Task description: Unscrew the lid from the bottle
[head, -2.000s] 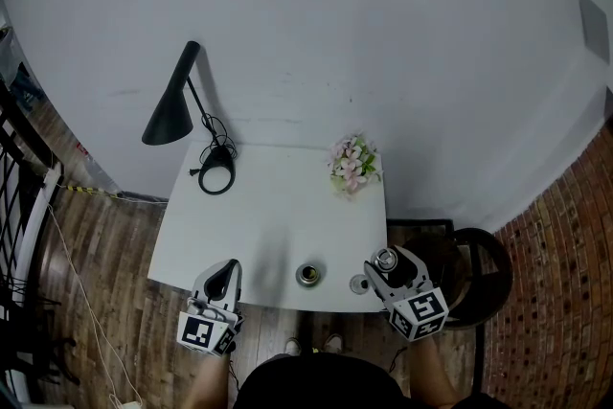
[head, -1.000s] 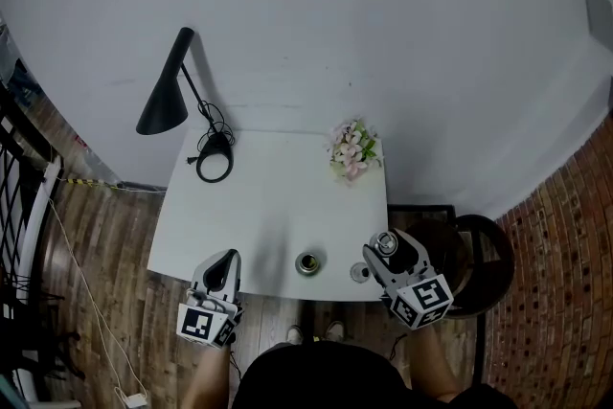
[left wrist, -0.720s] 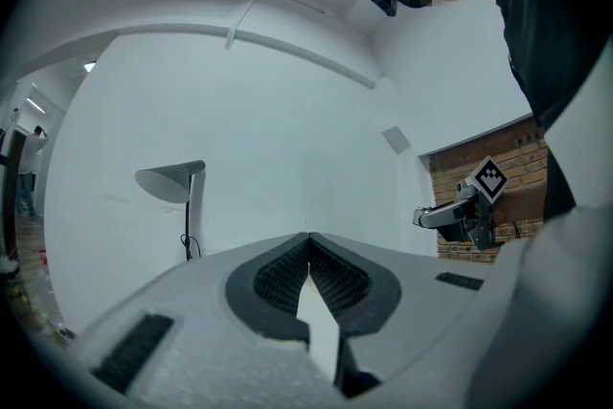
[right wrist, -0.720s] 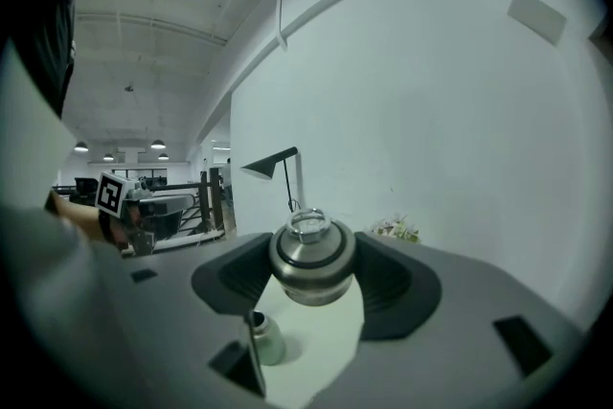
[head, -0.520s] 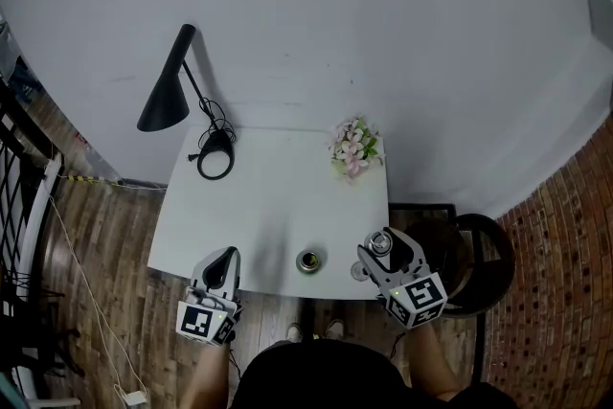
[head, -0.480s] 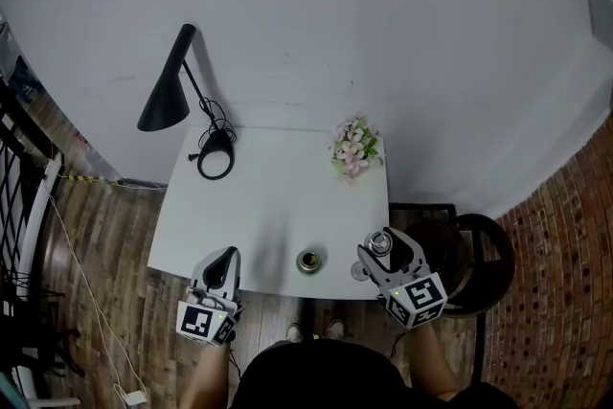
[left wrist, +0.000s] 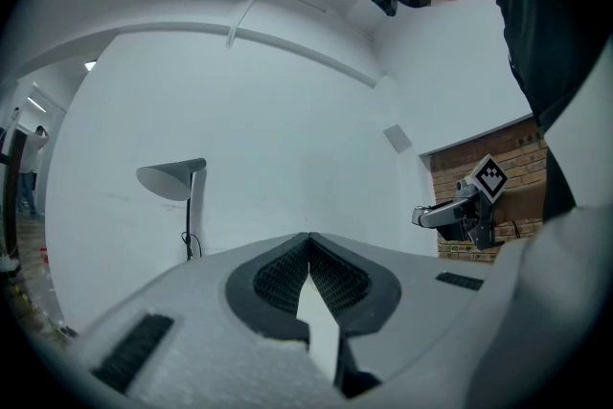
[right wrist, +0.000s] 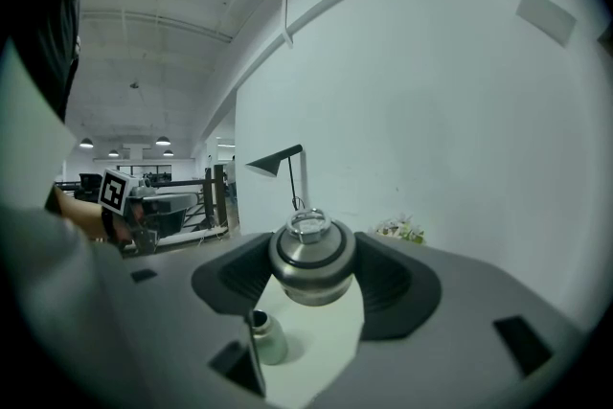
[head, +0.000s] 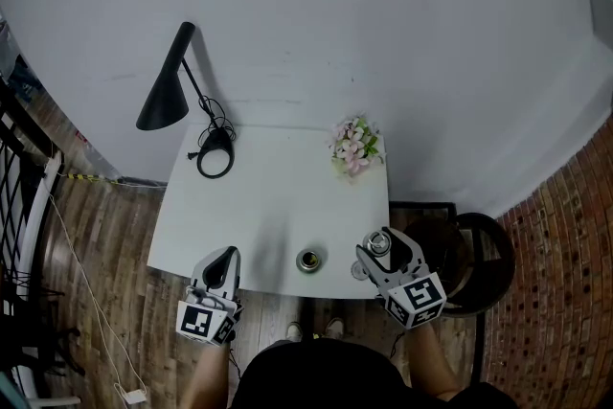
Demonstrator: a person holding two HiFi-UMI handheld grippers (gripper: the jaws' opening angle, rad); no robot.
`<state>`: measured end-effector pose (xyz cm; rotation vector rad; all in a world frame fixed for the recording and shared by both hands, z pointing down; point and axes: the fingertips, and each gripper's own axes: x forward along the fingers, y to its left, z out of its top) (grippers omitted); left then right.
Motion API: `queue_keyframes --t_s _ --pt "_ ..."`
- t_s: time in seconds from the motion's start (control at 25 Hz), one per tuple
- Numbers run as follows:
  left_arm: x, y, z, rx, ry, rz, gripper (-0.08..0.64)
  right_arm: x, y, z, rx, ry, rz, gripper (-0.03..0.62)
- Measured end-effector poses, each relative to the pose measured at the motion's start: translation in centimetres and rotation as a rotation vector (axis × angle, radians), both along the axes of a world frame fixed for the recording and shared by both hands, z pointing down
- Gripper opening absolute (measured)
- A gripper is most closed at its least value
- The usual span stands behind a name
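The left gripper (head: 227, 258) hangs at the near left corner of the white table (head: 268, 206), its jaws pressed together with nothing between them; its own view shows the ribbed pads (left wrist: 283, 273) meeting along one line. Behind it, at the table's far left corner, a black desk lamp (head: 169, 106) stands on a round base with its cord looped beside it, and its shade leans out past the table's left edge. Near the middle of the front edge stands the bottle (head: 307, 260), upright, its mouth open and bare. A small bunch of pink and white flowers (head: 353, 152) sits at the far right corner. The right gripper (head: 382, 246) is held at the near right corner, near the bottle and apart from it. Its jaws are spread wide and pinch the metal lid (right wrist: 310, 256) by its sides, ring on top. A dark round stool (head: 479, 268) stands on the floor to the right of the table
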<state>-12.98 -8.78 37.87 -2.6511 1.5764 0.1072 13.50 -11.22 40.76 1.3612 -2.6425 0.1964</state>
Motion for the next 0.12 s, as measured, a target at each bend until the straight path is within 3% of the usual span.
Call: queue_keyframes --t_s 0.12 --pt "-0.04 0.20 1.22 -0.063 -0.014 -0.007 0.023 0.08 0.00 0.05 -0.002 -0.002 0.000 0.261"
